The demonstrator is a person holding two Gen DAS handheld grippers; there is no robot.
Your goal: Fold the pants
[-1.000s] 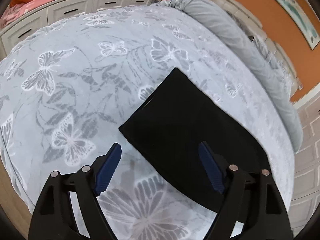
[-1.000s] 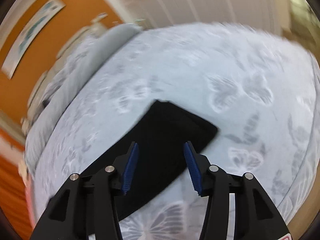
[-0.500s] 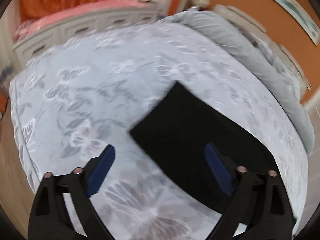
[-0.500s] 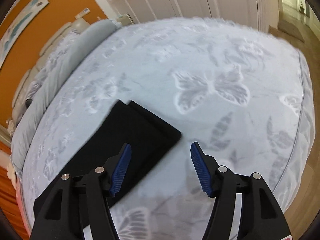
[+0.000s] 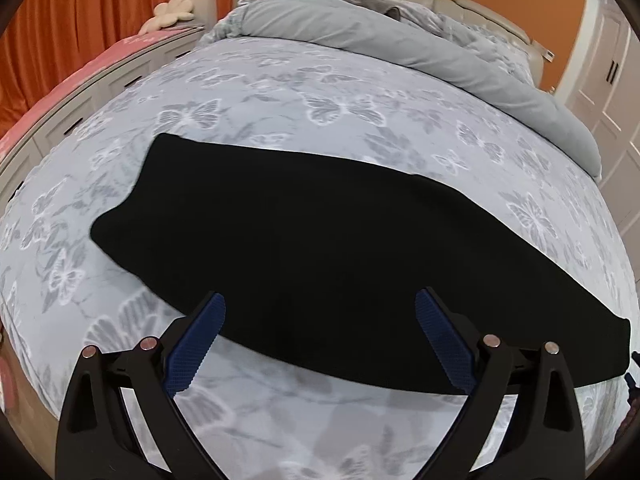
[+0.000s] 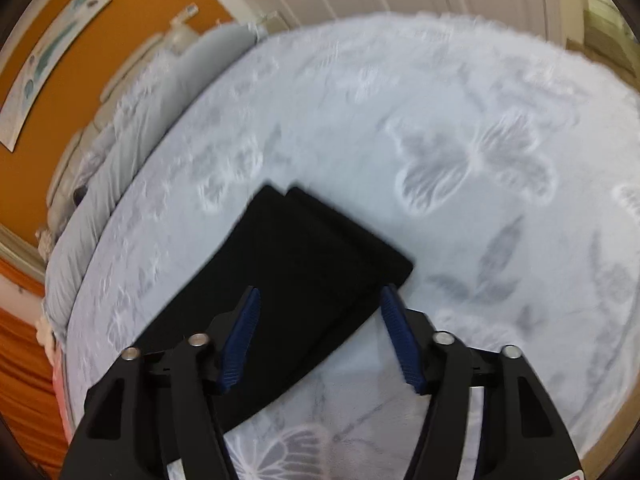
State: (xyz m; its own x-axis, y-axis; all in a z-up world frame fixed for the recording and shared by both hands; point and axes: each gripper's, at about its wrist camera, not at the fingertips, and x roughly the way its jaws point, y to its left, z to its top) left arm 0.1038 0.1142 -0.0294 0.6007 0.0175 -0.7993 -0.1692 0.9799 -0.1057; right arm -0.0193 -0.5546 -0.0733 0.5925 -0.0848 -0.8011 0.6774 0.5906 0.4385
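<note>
While flat on bedspread (image 5: 280, 80), one black pants (image 5: 320, 240); two grippers above.

I see my left gripper (image 5: 320, 312), jaws just opened wide and holding nothing, above the black pants (image 5: 320, 240) lying flat mid-bed (image 5: 280, 80).

Both wrist views steeply over bed (image 5: 360, 92)
</note>
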